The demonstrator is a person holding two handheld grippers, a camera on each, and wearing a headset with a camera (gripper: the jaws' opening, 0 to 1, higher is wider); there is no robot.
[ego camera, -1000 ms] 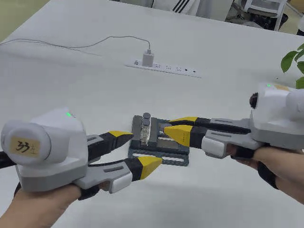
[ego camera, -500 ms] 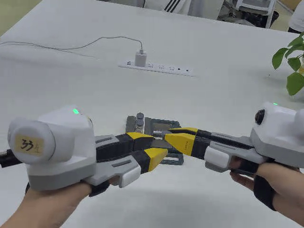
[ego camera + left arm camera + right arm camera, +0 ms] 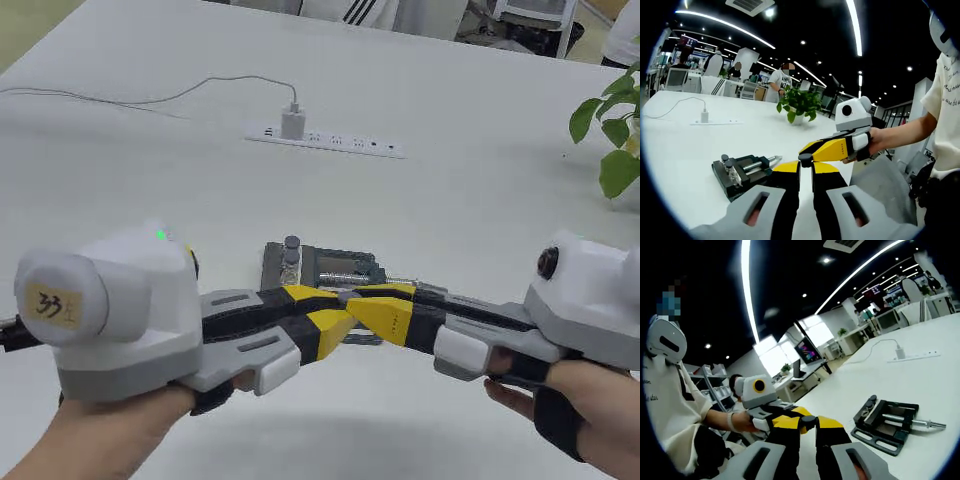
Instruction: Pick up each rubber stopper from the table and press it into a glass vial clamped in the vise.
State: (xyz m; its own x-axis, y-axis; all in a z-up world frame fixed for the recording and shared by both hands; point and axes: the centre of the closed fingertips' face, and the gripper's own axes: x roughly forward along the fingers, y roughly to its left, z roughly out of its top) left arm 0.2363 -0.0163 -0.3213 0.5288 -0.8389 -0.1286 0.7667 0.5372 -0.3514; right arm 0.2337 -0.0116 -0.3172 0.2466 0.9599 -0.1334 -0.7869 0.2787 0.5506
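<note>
A small dark rubber stopper (image 3: 346, 296) is pinched in the yellow tips of my right gripper (image 3: 357, 300), which reaches in from the right. It shows at the jaw tips in the right gripper view (image 3: 808, 421). My left gripper (image 3: 322, 306) comes from the left, and its tips meet the same stopper (image 3: 805, 159). Its jaws stand a narrow gap apart, and I cannot tell whether they press on the stopper. Just behind the tips sits the dark vise (image 3: 335, 268) (image 3: 742, 172) (image 3: 885, 422), with stoppered glass vials (image 3: 291, 255) (image 3: 726, 160) clamped upright at its left end.
A white power strip (image 3: 330, 141) with a plugged charger (image 3: 293, 124) and a long cable lies farther back on the white table. A green plant (image 3: 610, 130) stands at the right edge. People and chairs are beyond the table's far side.
Both grippers have drawn together in front of the vise until their tips meet. The left jaws have narrowed from wide apart. The right gripper has kept the stopper throughout.
</note>
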